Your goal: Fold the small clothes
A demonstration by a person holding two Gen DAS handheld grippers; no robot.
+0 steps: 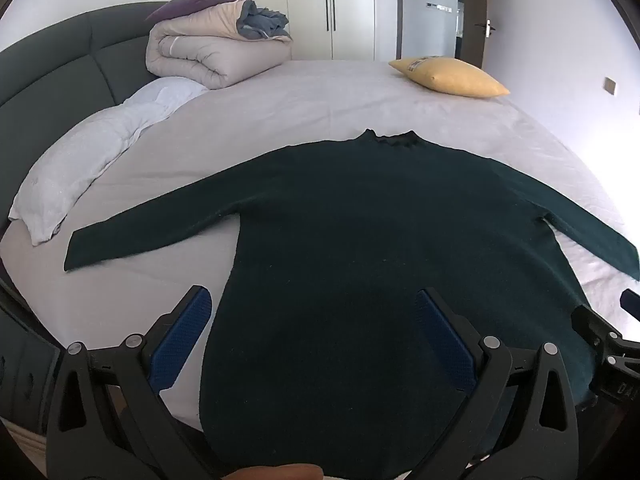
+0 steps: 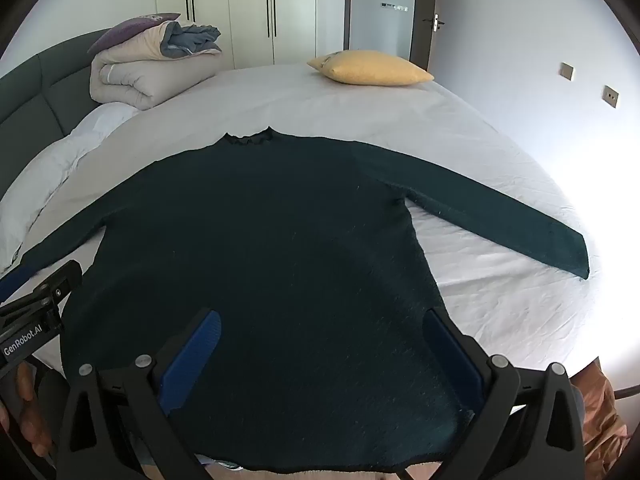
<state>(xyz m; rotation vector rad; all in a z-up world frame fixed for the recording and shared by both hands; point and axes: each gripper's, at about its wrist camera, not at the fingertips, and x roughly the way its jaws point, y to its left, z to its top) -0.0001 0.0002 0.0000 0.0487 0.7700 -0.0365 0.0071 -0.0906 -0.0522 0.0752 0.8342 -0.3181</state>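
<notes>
Spread flat at near edge of wide pale-sheeted bed (image 1: 320, 92): dark green knitted sweater (image 1: 360, 240), sleeves outstretched. Hovering over hem, jaws wide, gripping nothing: black blue-padded left gripper (image 1: 316, 344), matching right gripper (image 2: 324, 360).

Both looking forward and down from the near edge of the bed (image 1: 320, 92), close over the sweater (image 1: 360, 240) hem; left view nearer the left corner, same sweater and far edge in both.
</notes>
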